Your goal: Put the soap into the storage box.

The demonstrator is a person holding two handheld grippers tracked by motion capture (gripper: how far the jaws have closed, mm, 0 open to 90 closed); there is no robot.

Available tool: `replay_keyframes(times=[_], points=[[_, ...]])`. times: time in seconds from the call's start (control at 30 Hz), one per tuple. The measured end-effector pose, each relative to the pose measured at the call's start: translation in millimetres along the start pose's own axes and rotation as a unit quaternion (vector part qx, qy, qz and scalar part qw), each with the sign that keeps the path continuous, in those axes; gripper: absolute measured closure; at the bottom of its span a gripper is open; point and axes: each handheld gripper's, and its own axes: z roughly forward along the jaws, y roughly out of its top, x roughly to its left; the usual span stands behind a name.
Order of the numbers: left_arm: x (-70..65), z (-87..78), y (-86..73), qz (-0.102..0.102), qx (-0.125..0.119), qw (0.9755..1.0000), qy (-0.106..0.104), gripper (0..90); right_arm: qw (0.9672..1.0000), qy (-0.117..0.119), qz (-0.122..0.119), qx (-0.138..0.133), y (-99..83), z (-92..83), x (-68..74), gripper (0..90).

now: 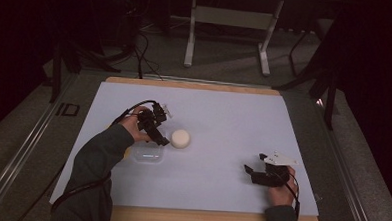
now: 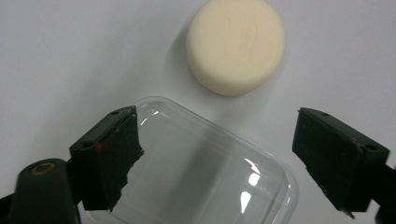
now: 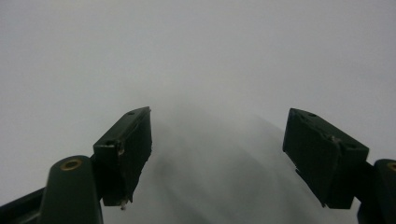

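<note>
Clear plastic box [image 2: 201, 172]: transparent, rounded corners, lies flat on the white table sheet [image 1: 223, 121], under the left gripper; in the high view [image 1: 148, 153] it sits just near-side of the jaw tips.
Left gripper [image 2: 219, 158]: jaws stand wide apart, nothing clamped; the box lies between and below them, pads clear of it as far as the view shows.
Cream disc [image 2: 236, 45]: round, flat-topped puck, rests flat just beyond the box, a narrow gap between them; in the high view [image 1: 180, 138] it lies just right of the left gripper [image 1: 161, 140].
Right gripper [image 3: 217, 154]: jaws wide apart, empty, bare sheet beneath; in the high view [image 1: 249, 172] it rests near the table's near right corner, well apart from box and disc.
Writing: none legible on box or disc.
Box long axis: runs roughly left-right in the high view.
</note>
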Motion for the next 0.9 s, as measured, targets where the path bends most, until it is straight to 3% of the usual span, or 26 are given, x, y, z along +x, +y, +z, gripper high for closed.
replay_keyframes(times=[0.17, 0.9], points=[[-0.6, 4.3, 2.3, -0.004, 0.007, 1.0000, -0.001, 14.9, 1.0000, 0.000, -0.001, -0.001, 0.0, 0.0, -0.1, 23.5], [-7.3, 16.2, 22.3, 0.019, 0.051, 0.9985, -0.001, 15.6, 1.0000, 0.002, -0.002, -0.003, -0.2, -0.4, -0.1, 22.8]])
